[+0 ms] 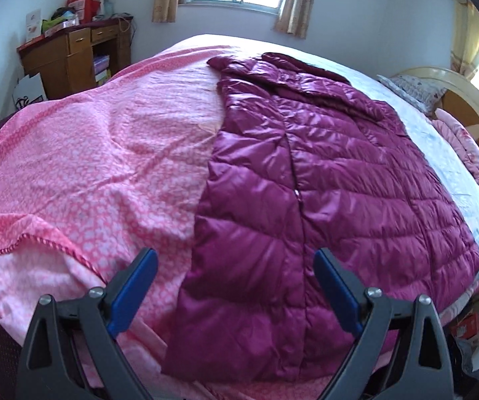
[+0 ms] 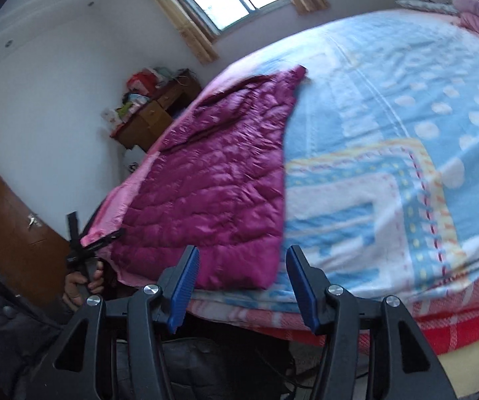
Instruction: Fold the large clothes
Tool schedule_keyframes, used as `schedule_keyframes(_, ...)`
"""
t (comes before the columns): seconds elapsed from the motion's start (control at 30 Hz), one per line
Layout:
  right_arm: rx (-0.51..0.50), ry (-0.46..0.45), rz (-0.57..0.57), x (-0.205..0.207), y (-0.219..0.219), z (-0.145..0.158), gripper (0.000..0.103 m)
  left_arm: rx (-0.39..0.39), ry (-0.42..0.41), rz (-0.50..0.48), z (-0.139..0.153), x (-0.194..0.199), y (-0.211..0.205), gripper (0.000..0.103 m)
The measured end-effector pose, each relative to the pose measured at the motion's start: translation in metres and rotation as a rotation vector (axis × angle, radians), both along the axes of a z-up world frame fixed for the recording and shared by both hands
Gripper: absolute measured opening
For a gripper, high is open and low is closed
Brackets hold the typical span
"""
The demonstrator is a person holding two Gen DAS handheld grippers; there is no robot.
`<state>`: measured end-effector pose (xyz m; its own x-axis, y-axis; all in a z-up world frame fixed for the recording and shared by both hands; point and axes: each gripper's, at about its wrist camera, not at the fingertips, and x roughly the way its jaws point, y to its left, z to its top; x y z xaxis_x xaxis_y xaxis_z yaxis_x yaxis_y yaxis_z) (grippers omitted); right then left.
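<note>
The magenta quilted coat [image 1: 323, 180] lies flat on the bed [image 2: 389, 153], over a pink sheet [image 1: 89, 173]. The left claw [image 1: 236, 276] gapes wide above its hem. The right claw [image 2: 243, 276] stands half apart, empty, at the coat's near corner.

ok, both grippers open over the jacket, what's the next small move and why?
Probably bring the right gripper down onto the near hem corner of the purple down jacket and close. The jacket lies flat on the bed, nothing sits between either gripper's fingers, and that corner lies just ahead of the right one. The left gripper hovers open above the hem.
</note>
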<state>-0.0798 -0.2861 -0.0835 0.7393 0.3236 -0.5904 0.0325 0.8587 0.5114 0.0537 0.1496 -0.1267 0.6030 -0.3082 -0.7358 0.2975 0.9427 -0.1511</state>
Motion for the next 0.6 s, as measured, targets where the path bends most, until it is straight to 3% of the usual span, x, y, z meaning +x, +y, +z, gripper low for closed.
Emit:
schedule_keyframes(0.3,-0.037,0.102,0.028,0.027,0.010,-0.040,0.055,-0.027,-0.028,-0.012,0.000,-0.014,0.001,0.094)
schedule_keyframes(0.33,-0.035,0.095,0.034,0.029,0.012,-0.041,0.055,-0.029,-0.034,-0.007,0.001,-0.015,0.001,0.088)
schedule_keyframes(0.37,-0.029,0.086,0.039,0.032,0.013,-0.042,0.055,-0.041,-0.031,-0.017,0.002,-0.015,0.000,0.072)
schedule_keyframes(0.43,-0.008,0.084,0.054,0.040,0.015,-0.043,0.055,-0.097,0.031,-0.039,-0.002,-0.011,0.000,0.060)
schedule_keyframes(0.6,-0.009,0.099,0.117,0.052,0.031,-0.049,0.055,-0.091,0.067,-0.047,-0.014,-0.013,-0.001,0.060)
